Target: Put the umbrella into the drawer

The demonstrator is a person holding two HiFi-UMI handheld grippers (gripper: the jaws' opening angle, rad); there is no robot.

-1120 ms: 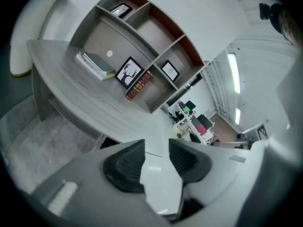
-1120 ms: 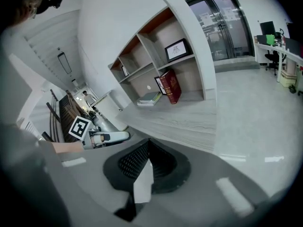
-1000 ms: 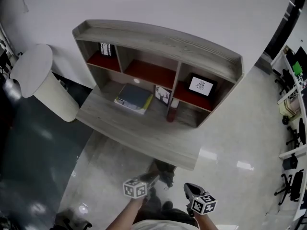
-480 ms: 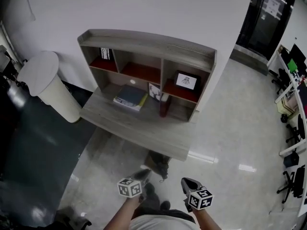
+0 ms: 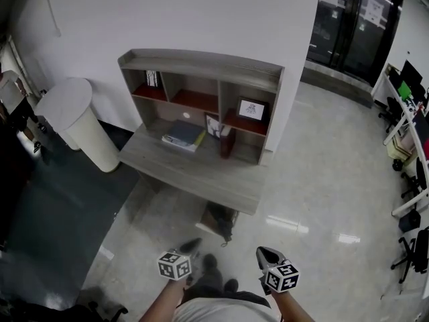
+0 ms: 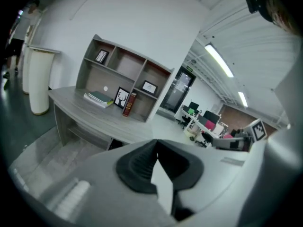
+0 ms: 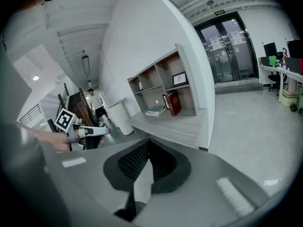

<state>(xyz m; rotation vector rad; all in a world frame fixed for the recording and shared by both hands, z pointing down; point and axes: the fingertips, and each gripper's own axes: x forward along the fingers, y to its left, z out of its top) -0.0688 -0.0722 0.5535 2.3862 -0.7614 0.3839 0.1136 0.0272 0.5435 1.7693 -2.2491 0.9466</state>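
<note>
Grey-cased and empty, my left gripper [image 5: 190,245] holds its jaws pressed together above the glossy floor [image 5: 315,180], a dark bundle [image 5: 220,221], possibly the umbrella, lies ahead at the wooden desk's [image 5: 194,176] front edge, and my right gripper [image 5: 263,253] is likewise closed on nothing.

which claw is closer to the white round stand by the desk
Left. The left claw is below and right of the white stand; the right claw sits farther right, beyond the left one.
</note>
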